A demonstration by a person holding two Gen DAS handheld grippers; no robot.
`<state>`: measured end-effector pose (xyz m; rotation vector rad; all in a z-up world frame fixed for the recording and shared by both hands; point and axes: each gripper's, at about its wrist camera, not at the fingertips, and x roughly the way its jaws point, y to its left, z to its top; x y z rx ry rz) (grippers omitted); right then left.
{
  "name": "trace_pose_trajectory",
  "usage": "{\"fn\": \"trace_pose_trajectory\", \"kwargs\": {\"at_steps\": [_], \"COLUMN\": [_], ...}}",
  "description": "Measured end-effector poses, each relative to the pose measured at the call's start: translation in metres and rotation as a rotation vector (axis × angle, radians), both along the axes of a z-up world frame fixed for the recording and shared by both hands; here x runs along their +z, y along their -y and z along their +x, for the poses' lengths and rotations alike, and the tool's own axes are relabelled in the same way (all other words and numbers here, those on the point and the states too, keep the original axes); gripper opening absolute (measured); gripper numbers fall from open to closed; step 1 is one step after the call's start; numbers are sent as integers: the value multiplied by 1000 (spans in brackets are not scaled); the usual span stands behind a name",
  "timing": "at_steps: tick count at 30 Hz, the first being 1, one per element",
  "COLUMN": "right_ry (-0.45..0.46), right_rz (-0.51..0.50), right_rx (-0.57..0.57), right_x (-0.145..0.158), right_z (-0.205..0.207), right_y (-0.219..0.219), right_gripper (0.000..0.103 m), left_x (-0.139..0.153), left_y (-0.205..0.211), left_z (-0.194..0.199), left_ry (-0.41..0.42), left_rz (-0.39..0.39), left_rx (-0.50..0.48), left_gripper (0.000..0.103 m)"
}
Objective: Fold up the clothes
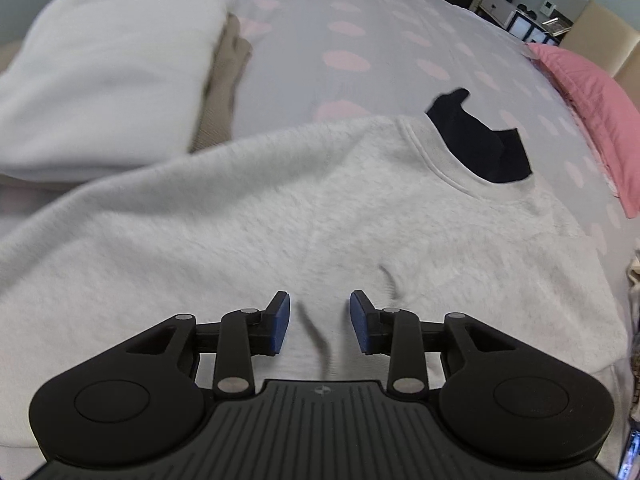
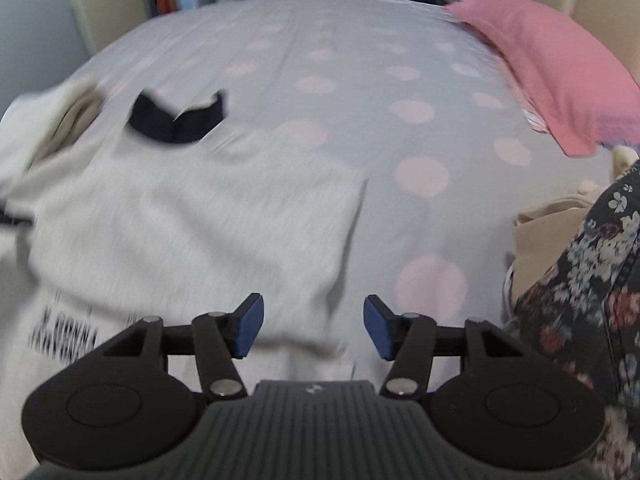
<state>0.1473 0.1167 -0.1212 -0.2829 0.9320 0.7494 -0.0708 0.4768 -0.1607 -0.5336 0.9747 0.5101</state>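
Soft even light, motion blur, fisheye

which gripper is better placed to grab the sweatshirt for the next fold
Probably the left gripper: its open jaws hang right over the grey sweatshirt, a raised crease between the pads. The right gripper is open too, but sits at the sweatshirt's edge, half over the spotted bedcover.

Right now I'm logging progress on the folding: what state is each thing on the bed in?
Grey sweatshirt: lying on the bed, partly folded, dark collar lining showing, held by neither gripper.
White folded pile: stacked on a beige garment.
Pink pillow: lying at the bed's edge.
Floral garment: unfolded, heaped at the side.
Left gripper: open, nothing between its pads.
Right gripper: open, nothing between its pads.
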Motion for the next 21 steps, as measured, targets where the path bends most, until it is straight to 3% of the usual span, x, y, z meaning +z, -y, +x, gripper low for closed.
{"fn": "trace_pose_trajectory", "kwargs": {"at_steps": [2, 8, 14, 20, 21], "right_ry": [-62, -213, -231, -249, -247], "right_rz": [61, 200, 177, 143, 137], "right_rx": [-65, -235, -292, -289, -282], "right_x": [-5, -24, -45, -66, -70], "right_z": [26, 94, 129, 132, 129], "right_y": [-5, -33, -71, -90, -93], "right_gripper": [58, 58, 57, 45, 37], "left_x": [-2, -5, -8, -11, -11], "left_y": [5, 1, -2, -1, 0], "left_z": [3, 2, 2, 5, 5], "left_ry": [-13, 2, -4, -19, -20], "left_rz": [24, 28, 17, 27, 30], "left_rx": [-12, 15, 16, 1, 0], "left_gripper": [28, 5, 3, 3, 2]}}
